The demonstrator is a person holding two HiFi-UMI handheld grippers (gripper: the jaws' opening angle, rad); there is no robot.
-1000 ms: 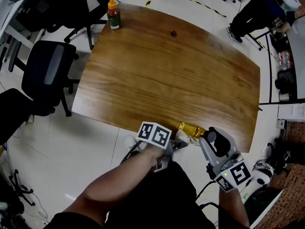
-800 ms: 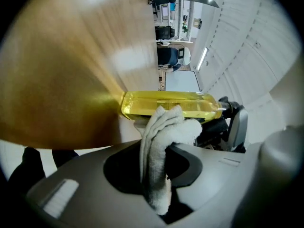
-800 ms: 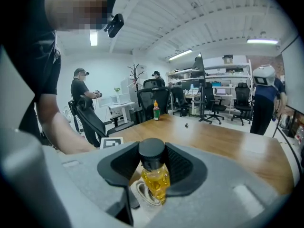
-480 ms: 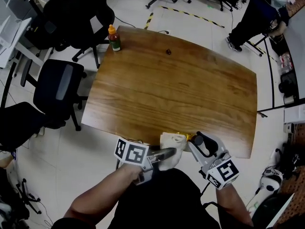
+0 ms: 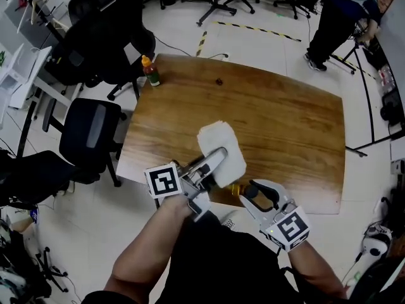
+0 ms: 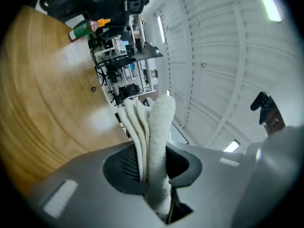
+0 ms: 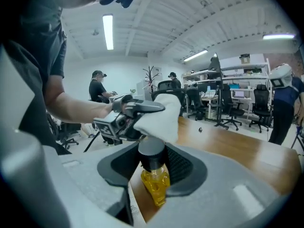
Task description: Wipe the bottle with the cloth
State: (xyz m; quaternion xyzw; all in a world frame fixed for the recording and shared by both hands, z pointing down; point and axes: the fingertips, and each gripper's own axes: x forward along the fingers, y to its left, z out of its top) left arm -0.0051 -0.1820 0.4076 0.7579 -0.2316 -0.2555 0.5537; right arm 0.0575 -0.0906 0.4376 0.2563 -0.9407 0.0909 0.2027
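**Cloth held at the cap of the gripped bottle**

The wooden table [image 5: 285, 125] fills the middle of the head view, with black office chairs [image 5: 95, 128] beside its left edge.

The white cloth [image 5: 221, 145] is a thick, folded terry pad. The left gripper [image 5: 217, 156] pinches it, jaws pressed on the stacked layers, and holds it above the near part of the table. The cloth's free end stands out beyond the jaw tips.

The bottle [image 7: 154, 177] sits between the jaws of the right gripper [image 5: 250, 194], which clamp it from both sides above the table's near edge. It is small and clear, with yellow liquid inside and a dark grey cap on the end pointing away from the gripper. The cloth hangs right at that cap; whether the two touch cannot be told.

At the table's far left corner stands a sauce bottle [image 5: 150, 72] with an orange cap, a green label and dark reddish contents. A small dark object [image 5: 219, 80] lies near the far edge, well apart from everything else.
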